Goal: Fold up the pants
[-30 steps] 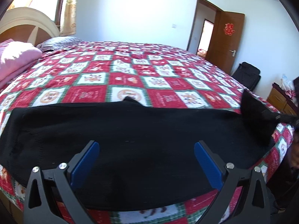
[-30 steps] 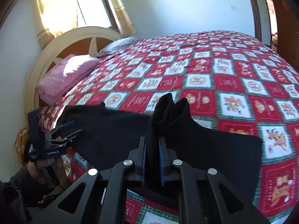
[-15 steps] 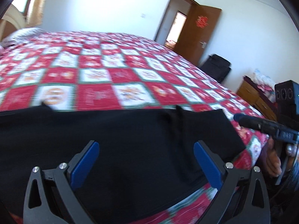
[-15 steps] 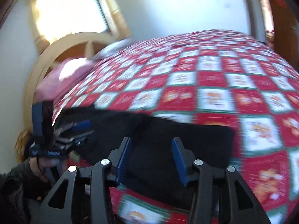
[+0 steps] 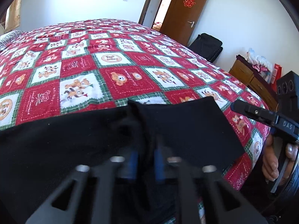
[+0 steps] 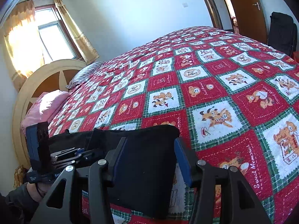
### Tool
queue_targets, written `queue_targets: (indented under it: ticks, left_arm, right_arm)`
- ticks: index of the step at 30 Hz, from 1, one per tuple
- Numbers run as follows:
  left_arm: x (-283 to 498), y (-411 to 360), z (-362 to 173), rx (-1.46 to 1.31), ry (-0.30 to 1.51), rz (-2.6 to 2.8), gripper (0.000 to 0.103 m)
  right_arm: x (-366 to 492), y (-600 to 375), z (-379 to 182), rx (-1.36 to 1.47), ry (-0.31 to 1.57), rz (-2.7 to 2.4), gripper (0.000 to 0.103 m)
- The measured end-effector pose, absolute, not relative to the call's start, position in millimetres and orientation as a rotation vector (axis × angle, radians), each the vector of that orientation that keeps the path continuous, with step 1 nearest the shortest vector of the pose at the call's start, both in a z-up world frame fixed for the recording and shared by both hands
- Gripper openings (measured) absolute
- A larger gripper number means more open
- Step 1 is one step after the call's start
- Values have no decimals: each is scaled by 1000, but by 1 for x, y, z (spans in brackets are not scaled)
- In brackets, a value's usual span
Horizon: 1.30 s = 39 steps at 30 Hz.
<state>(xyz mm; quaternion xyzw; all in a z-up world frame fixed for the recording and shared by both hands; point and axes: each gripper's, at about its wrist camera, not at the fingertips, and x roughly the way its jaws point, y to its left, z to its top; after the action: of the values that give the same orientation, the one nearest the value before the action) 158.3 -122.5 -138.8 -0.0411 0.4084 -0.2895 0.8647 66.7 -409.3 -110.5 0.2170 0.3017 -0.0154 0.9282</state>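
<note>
a red, white and green patchwork quilt (image 6: 214,85) with teddy bear pictures covers the bed. at the far left there is a round wooden headboard (image 6: 35,85). a pink folded blanket (image 6: 44,106) lies near it, and a grey striped pillow (image 6: 84,74) lies just beside, further away. behind the headboard is a window (image 6: 54,43) with yellow curtains (image 6: 78,29), and sunlight comes through. on the far right a brown wooden door (image 5: 185,13) stands open, with a red paper ornament (image 5: 189,1) on it. a black bag (image 5: 207,46) leans at the white wall near the door. further right stands a wooden dresser (image 5: 248,76) with some colourful things on top.
</note>
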Motion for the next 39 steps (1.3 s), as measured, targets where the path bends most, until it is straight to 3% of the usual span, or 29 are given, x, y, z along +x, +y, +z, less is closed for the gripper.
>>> queue_targets:
  ticks: [7, 14, 22, 28, 30, 35, 39]
  left_arm:
    - [150, -69, -114, -227, 804, -580, 12]
    - [153, -31, -132, -278, 863, -468, 12]
    - [158, -25, -151, -287, 859, -444, 18]
    - [157, -20, -153, -298, 828, -460, 21]
    - [155, -19, -151, -295, 818, -460, 27]
    - [150, -11, -141, -267, 768, -404, 77]
    - [148, 4, -136, -278, 749, -377, 78]
  right_arm:
    - [62, -399, -105, 418, 570, -24, 54]
    - [63, -363, -101, 317, 557, 66, 55]
    - [90, -323, -148, 201, 804, 181, 57]
    - [87, -322, -140, 194, 766, 165, 57]
    - [87, -318, -132, 189, 735, 165, 57]
    - [117, -290, -129, 132, 772, 184, 57]
    - [145, -284, -142, 129, 802, 131, 57]
